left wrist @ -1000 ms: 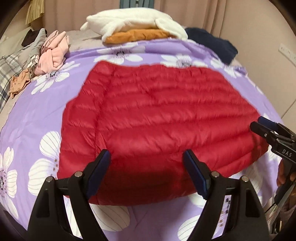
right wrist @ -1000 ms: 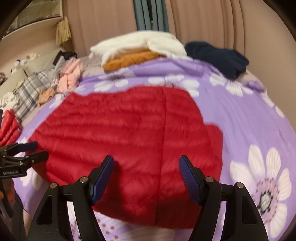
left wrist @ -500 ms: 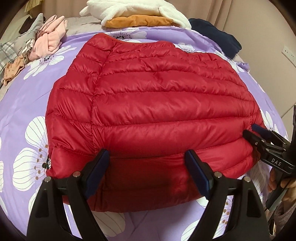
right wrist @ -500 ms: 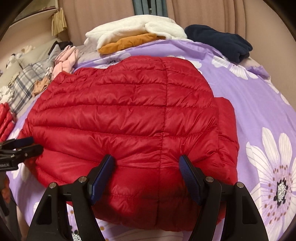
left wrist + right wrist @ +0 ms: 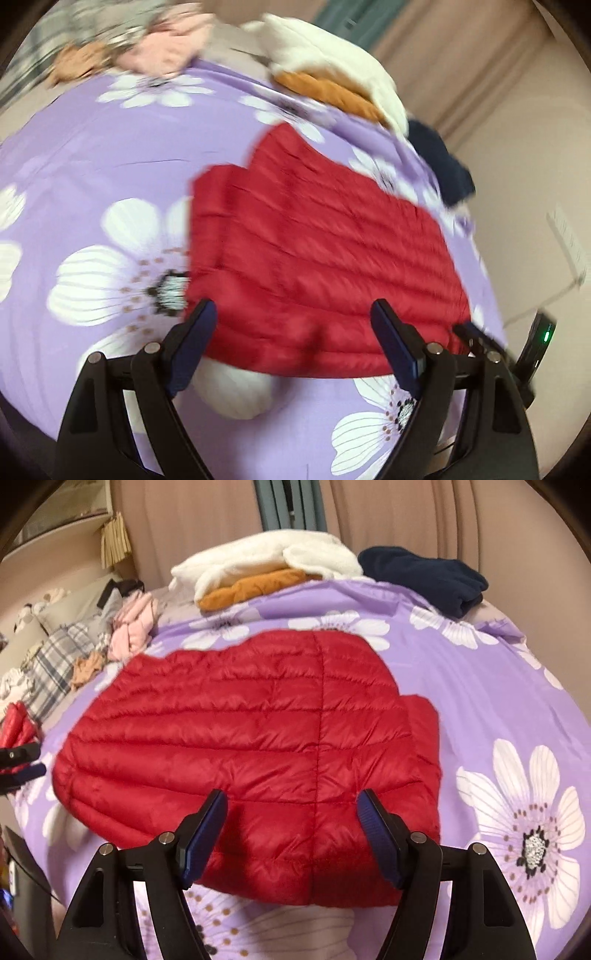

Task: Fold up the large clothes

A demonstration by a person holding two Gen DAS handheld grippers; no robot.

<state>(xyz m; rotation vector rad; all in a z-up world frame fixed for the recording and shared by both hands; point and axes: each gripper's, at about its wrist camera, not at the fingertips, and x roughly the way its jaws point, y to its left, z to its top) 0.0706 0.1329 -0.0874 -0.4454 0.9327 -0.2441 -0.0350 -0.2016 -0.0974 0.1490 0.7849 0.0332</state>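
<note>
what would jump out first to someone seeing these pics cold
The red puffer jacket dominates, spread flat across the middle of the purple floral bedspread. Both claws, the left claw and the right claw, hang open above its near hem, gripping nothing. Behind it sit a white-and-orange clothes stack and a navy garment.
</note>
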